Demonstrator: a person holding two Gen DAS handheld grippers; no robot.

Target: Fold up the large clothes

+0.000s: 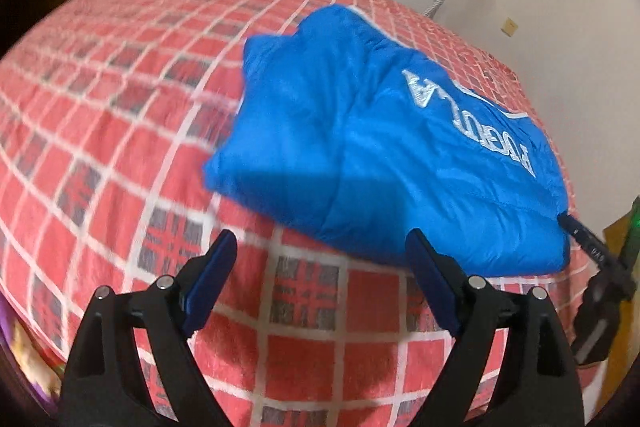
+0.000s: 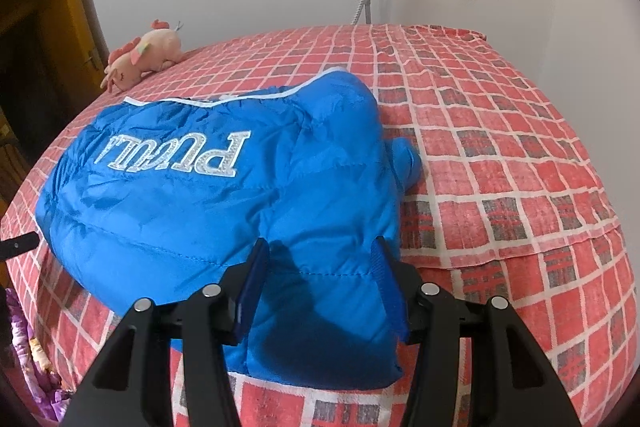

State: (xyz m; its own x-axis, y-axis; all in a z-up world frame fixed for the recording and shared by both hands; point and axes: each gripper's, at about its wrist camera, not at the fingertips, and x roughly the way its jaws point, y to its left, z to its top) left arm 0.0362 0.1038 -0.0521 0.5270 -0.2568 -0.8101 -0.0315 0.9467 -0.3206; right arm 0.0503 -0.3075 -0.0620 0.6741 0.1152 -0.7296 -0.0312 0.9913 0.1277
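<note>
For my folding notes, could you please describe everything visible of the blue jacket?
The blue jacket is puffy, quilted, shiny fabric with silvery lettering and white trim along its far edge. It lies folded into a compact bundle on the red checked bedspread. The right gripper clamps its near corner; the left gripper stands open, clear of it.

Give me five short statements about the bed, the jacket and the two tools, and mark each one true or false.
1. The puffy blue quilted jacket lies on a red checked bedspread. True.
2. The left tool is clamped on the jacket. False: its jaws stand wide apart over bare bedspread, nothing between them.
3. The right tool has a fold of the jacket between its jaws. True.
4. A pink plush toy sits on top of the jacket. False: it lies apart, at the bed's far edge.
5. The jacket bears black lettering. False: the lettering is white.
</note>
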